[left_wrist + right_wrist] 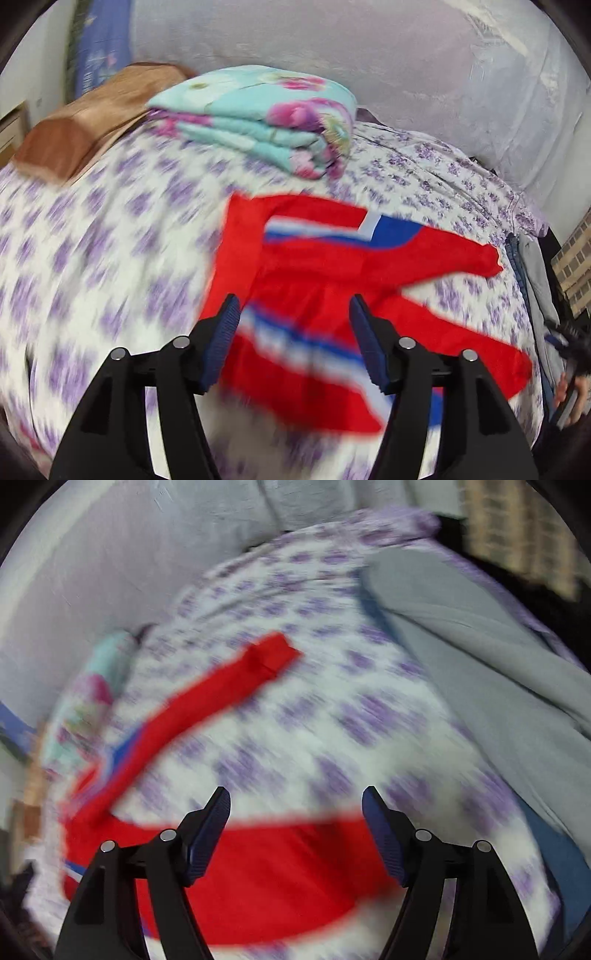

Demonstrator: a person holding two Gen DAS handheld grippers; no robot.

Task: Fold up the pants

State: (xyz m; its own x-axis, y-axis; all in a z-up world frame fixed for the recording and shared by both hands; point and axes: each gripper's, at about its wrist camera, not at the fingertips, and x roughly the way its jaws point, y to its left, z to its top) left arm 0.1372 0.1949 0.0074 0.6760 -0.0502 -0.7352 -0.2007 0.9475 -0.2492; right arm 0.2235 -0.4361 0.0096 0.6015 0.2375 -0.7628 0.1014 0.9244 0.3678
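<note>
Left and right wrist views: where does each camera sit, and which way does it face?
Left wrist: on the left gripper, angled down at the red pants on the bed; its open fingers show.
Right wrist: on the right gripper, angled down at a pant leg; open fingers show.
Shared: pants, bed, folded quilt.

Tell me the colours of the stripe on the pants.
White and blue bands on the red pants, clearest in the left wrist view.

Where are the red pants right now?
The red pants with blue-white stripes lie on the purple-flowered bedsheet, in front of the folded floral quilt.
</note>
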